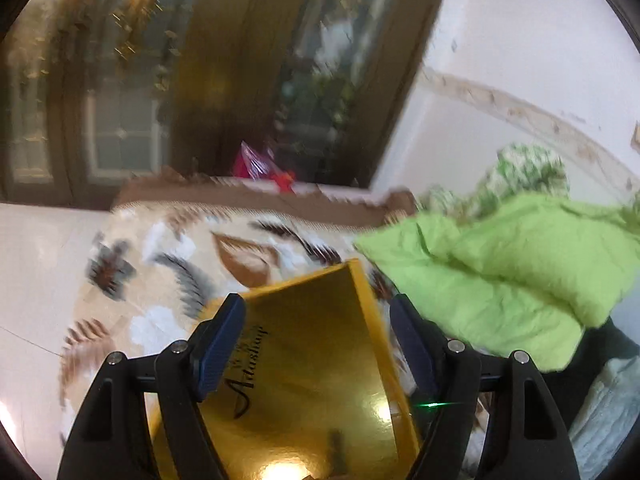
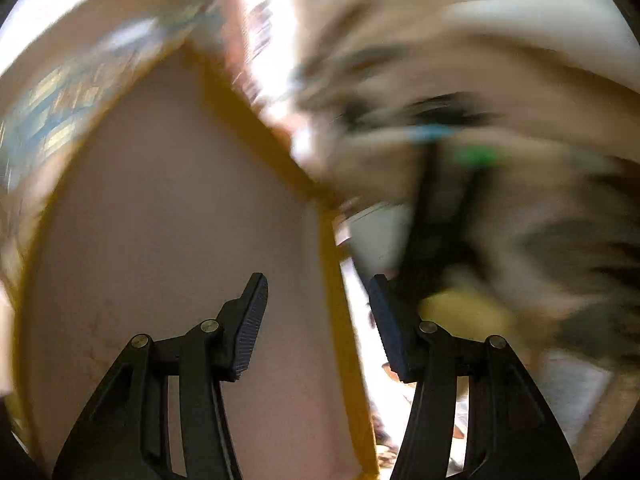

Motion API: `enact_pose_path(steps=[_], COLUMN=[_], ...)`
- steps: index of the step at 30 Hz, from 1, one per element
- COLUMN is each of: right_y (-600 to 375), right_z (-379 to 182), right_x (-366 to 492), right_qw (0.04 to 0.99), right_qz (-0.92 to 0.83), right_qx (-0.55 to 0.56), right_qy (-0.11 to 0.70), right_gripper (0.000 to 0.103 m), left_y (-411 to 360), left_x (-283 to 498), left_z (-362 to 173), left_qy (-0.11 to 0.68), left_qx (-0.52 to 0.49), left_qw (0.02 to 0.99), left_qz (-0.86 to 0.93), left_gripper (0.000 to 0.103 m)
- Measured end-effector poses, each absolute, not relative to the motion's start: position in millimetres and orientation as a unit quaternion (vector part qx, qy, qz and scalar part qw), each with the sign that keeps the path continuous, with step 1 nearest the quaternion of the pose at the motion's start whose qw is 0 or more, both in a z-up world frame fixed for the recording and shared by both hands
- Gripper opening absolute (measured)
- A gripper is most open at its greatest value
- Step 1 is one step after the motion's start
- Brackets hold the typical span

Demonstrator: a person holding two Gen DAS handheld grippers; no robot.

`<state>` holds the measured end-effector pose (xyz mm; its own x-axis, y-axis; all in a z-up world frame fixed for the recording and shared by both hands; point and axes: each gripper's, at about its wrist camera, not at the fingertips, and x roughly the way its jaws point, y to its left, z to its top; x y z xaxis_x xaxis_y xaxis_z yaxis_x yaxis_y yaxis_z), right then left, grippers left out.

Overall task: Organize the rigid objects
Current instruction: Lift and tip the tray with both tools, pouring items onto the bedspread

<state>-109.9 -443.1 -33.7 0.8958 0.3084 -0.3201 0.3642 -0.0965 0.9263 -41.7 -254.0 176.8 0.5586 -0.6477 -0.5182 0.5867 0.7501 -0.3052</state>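
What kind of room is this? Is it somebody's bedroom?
Probably a bedroom or living room in a home. A leaf-patterned blanket covers a bed or sofa, a crumpled green quilt is heaped on it, and a dark wooden cabinet with glass doors stands behind. The left gripper straddles a gold box.

The gold box lid [image 1: 320,360] is glossy, mirror-smooth card catching glare. The box's inside [image 2: 168,220] looks matt pale paperboard. The bed's blanket [image 1: 180,248] is soft printed cloth; the green pillows [image 1: 500,272] are crinkled fabric. Gripper pads [image 1: 218,348] show ribbed dark rubber-like texture.
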Motion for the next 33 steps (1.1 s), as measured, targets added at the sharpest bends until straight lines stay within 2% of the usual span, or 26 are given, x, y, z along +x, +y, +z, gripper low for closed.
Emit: enact_pose_path(steps=[3,7,9,12,15,16,18,20,26,27,29,33], right_y=[-434.2,-360.2,-306.9,-215.3,-182.7,-175.6,-182.9,-195.4,-200.1,-184.5,-161.6,-183.9], right_z=[14.3,82.3,92.4,65.3,22.8,7.4,-22.1,-25.0,-39.3,-34.5,-23.8,1.5], right_x=[-90.5,-45.3,-15.5,10.9,3.5,5.7,2.6,2.0,-14.5,-18.4,-25.5,-47.5], right_qw=[0.704,0.796,0.814,0.831,0.858,0.849,0.830,0.828,0.824,0.826,0.828,0.846], right_qz=[-0.068,-0.134,-0.135,-0.090,-0.056,-0.048,-0.022,-0.036,-0.017,-0.011,0.010,0.007], right_qx=[0.653,0.445,0.342,0.208,0.169,0.161,0.212,0.208,0.196,0.190,0.178,0.234], right_qy=[0.270,0.389,0.450,0.509,0.482,0.500,0.516,0.519,0.532,0.530,0.532,0.479], right_gripper=[0.052,0.052,0.052,0.052,0.051,0.051,0.051,0.051,0.054,0.061,0.063,0.062], left_y=[-198.0,-74.5,-0.6,76.8,127.5,132.3,125.8,102.4,73.0,71.6,77.2,72.1], left_x=[-27.0,-3.0,-1.0,-4.1,-3.0,2.1,20.8,34.7,40.2,38.2,32.6,14.7], left_z=[183.1,161.6,125.1,72.7,25.9,11.7,-23.4,-37.5,-61.7,-61.4,-56.2,-38.5], left_qy=[0.302,0.319,0.342,0.374,0.398,0.420,0.491,0.532,0.539,0.532,0.522,0.496], left_qx=[-0.105,-0.255,-0.319,-0.327,-0.352,-0.352,-0.336,-0.259,-0.146,-0.141,-0.132,-0.107], left_qw=[0.900,0.891,0.876,0.868,0.842,0.828,0.792,0.796,0.817,0.820,0.827,0.850], left_qz=[-0.297,-0.197,-0.120,-0.005,0.091,0.120,0.137,0.129,0.146,0.156,0.161,0.144], left_gripper=[0.075,0.075,0.076,0.076,0.076,0.076,0.076,0.075,0.076,0.076,0.076,0.076])
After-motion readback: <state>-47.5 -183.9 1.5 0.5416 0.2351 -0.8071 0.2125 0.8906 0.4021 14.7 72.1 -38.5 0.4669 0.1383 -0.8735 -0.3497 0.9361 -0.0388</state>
